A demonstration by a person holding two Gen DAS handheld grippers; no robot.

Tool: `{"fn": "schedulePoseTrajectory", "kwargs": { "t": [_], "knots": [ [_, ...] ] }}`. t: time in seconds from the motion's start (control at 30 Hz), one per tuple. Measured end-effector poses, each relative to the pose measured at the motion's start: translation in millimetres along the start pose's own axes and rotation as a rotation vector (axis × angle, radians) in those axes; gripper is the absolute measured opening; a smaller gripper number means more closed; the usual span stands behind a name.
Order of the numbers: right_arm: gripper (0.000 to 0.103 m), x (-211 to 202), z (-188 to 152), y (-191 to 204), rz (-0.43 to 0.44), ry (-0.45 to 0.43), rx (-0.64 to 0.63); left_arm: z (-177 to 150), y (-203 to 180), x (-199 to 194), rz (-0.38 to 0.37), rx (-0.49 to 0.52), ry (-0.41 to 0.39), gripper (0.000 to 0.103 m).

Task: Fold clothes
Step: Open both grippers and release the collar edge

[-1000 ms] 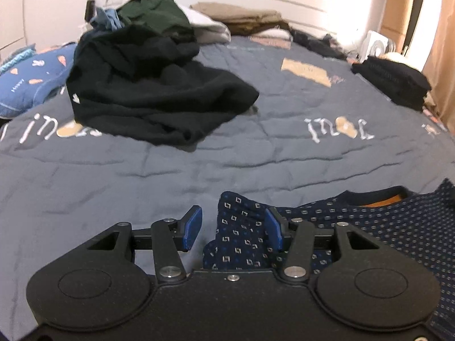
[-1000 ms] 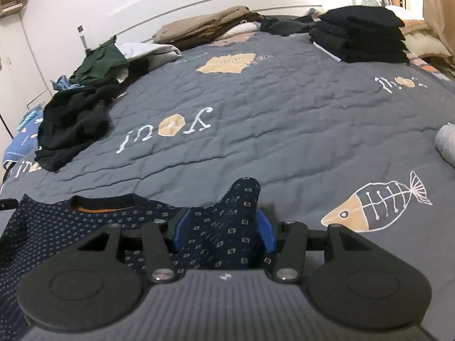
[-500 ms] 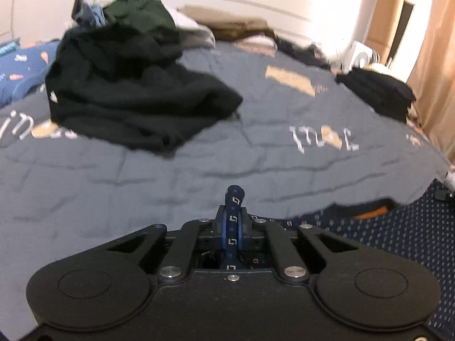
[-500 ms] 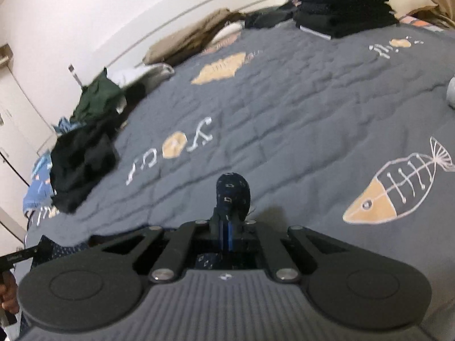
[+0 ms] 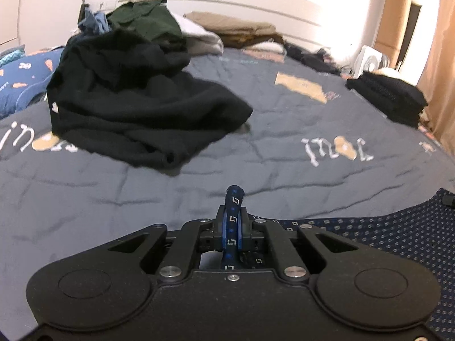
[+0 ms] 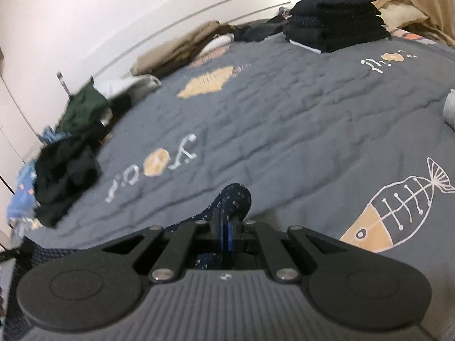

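Both grips set: left gripper (image 5: pixel 232 227) and right gripper (image 6: pixel 226 231) fingers clamped on navy shirt (image 5: pixel 384 230) corners, shirt lying on bed (image 5: pixel 284 153). Next likely: lift together, fold over evenly.

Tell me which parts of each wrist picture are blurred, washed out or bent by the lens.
Left wrist view: the wall by the white headboard is washed out; the heap of black clothes is slightly smeared. Right wrist view: the dark green garment and left edge blur; the grey quilted bedspread bows.
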State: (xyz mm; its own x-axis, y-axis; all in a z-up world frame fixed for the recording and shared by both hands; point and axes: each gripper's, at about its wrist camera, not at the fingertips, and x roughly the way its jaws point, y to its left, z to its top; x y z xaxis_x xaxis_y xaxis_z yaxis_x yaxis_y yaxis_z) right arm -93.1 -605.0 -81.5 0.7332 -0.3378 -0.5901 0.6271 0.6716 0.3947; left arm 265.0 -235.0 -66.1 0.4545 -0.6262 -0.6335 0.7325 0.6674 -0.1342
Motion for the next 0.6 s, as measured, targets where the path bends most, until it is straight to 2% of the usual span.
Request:
{"fn": "schedulePoseTrajectory", "kwargs": {
  "t": [0.17,0.3,0.4,0.47,0.57,0.6],
  "knots": [
    [0.004,16.8,-0.3,7.4,-0.007,0.063,-0.062,-8.7,5.2,6.9,0.021,-0.018,0.037,0.009],
    [0.007,12.0,-3.5,9.9,-0.038,0.081,-0.106,-11.1,13.0,-7.8,0.095,-0.051,0.024,0.025],
    [0.009,-2.6,0.0,8.6,-0.041,0.072,-0.090,-11.8,26.9,-32.4,0.123,-0.122,0.001,0.037],
    [0.012,-18.6,3.7,11.7,-0.040,0.056,-0.073,-14.8,30.9,-53.0,0.108,-0.161,-0.015,0.039],
    [0.023,-45.5,3.7,25.0,-0.013,0.030,-0.063,-28.9,27.1,-91.0,0.076,-0.212,-0.045,0.047],
    [0.029,-55.4,1.4,31.9,0.002,0.019,-0.062,-35.3,25.1,-103.3,0.065,-0.235,-0.055,0.051]
  ]
}}
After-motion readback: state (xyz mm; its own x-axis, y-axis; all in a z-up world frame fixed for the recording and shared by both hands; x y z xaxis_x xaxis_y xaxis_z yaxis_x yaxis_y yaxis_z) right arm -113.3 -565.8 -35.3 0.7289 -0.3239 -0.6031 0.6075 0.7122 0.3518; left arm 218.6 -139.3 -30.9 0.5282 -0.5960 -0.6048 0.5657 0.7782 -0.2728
